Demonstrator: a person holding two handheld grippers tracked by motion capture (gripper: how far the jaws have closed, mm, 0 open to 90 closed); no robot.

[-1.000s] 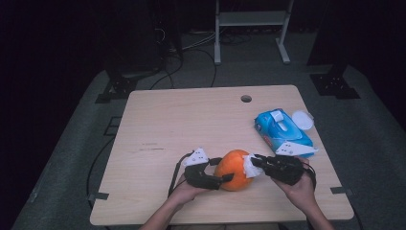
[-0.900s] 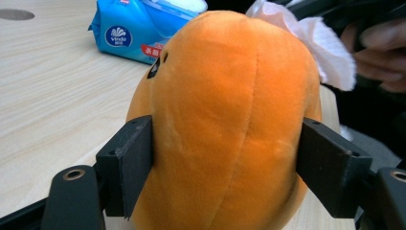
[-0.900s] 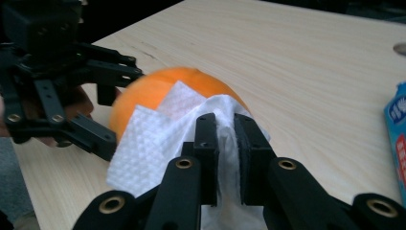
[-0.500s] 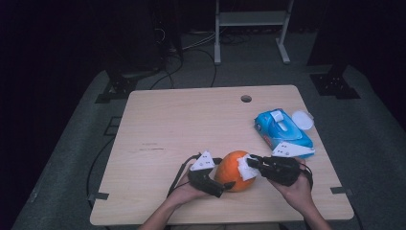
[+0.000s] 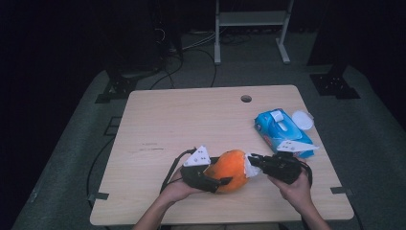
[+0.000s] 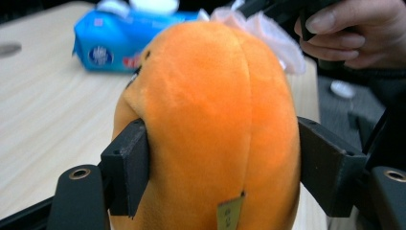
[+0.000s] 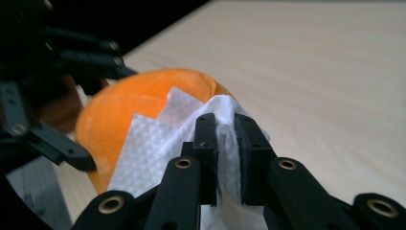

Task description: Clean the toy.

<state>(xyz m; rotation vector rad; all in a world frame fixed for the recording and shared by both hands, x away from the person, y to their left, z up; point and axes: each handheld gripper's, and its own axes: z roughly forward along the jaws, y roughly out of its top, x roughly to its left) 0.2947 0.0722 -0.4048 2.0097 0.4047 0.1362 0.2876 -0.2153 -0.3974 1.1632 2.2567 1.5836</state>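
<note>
- The orange plush toy (image 5: 229, 171) is near the front edge of the table (image 5: 191, 120), between the two grippers.
- It is shaped like an egg. In the high view its long way runs from low on the left up to the right, and the right end is tipped toward the right gripper (image 5: 256, 163).
- In the left gripper view the toy stands tall, with a seam down its middle and a small tag (image 6: 230, 213) at the bottom.
- The left gripper (image 5: 218, 179) has just been closing its jaws, with the toy between them. The jaws now press into the toy's soft sides, one on each side, so it holds the toy.
- The right gripper is squeezed tight on a white wipe (image 7: 191, 129). The wipe lies on the end of the toy.
- The blue pack of wipes (image 5: 281, 130) lies on the right side of the table, apart from the toy. Its top flap is open. A sheet of white pokes out at its near end.
- A round white lid (image 5: 302, 120) sits just beside the pack.
- The bottom of the toy is cut off in the left gripper view.
- I cannot tell if the toy touches the table.
- The room around the table is dark and hard to see.
</note>
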